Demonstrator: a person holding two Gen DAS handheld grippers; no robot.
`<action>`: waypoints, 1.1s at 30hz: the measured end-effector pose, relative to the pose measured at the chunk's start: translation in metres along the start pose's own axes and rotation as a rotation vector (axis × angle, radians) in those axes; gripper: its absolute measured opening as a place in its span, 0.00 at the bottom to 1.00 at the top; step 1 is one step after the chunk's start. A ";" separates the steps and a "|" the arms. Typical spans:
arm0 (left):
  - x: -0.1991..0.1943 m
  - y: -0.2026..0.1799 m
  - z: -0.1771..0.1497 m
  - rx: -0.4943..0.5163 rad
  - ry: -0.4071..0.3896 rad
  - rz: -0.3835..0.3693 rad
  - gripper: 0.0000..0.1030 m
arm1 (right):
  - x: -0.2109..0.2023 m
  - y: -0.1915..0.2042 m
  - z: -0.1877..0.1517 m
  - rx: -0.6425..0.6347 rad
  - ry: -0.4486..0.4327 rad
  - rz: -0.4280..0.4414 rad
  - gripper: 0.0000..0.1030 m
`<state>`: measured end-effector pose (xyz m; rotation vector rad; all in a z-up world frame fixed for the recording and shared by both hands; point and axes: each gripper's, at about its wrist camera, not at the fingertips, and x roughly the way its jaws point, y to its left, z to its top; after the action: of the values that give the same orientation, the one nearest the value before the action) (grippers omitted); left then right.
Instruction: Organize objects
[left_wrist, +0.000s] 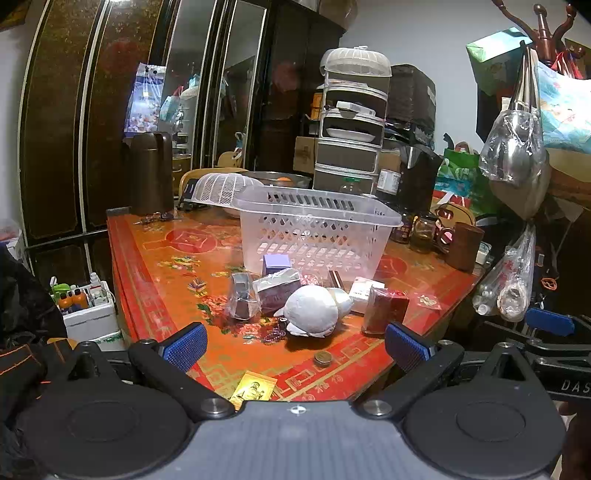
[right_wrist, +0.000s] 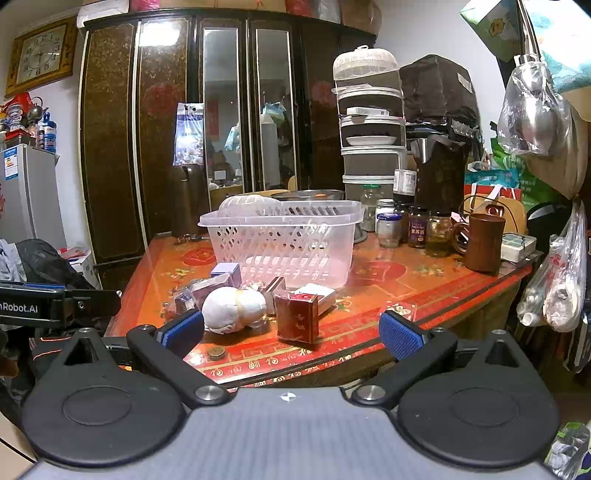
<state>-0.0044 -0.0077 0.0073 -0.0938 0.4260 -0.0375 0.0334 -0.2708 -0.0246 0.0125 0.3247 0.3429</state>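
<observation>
basket (left_wrist: 317, 236): 1 | red box (left_wrist: 386, 310): 1 | coin (left_wrist: 322, 358): 1 | left gripper (left_wrist: 295, 345): wide open, empty | right gripper (right_wrist: 291, 328): wide open, empty

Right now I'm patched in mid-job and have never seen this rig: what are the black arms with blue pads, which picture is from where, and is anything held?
Each picture comes from a camera on a hand-held tool, looking forward along its two fingers. The black arms with blue pads are those fingers. The left tool and the right tool both stand wide open and hold nothing.

Ahead is a red patterned table. On it stands a clear plastic basket, which looks empty. In front of it lie small things: a white plush toy, a dark red box, a purple box, some wrapped packets, and a coin near the table's edge. Jars and a brown mug stand further back on the right.
</observation>
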 end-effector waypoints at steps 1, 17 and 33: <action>0.000 0.000 0.000 0.000 -0.001 0.000 1.00 | 0.000 0.000 0.000 0.002 0.000 0.000 1.00; 0.001 0.000 0.000 0.001 0.000 -0.007 1.00 | 0.002 -0.004 0.002 0.014 0.001 0.002 1.00; -0.001 -0.001 0.000 -0.001 -0.010 -0.012 1.00 | 0.003 -0.004 0.002 0.016 -0.001 0.006 1.00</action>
<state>-0.0048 -0.0085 0.0078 -0.0979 0.4152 -0.0488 0.0380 -0.2734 -0.0234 0.0295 0.3266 0.3457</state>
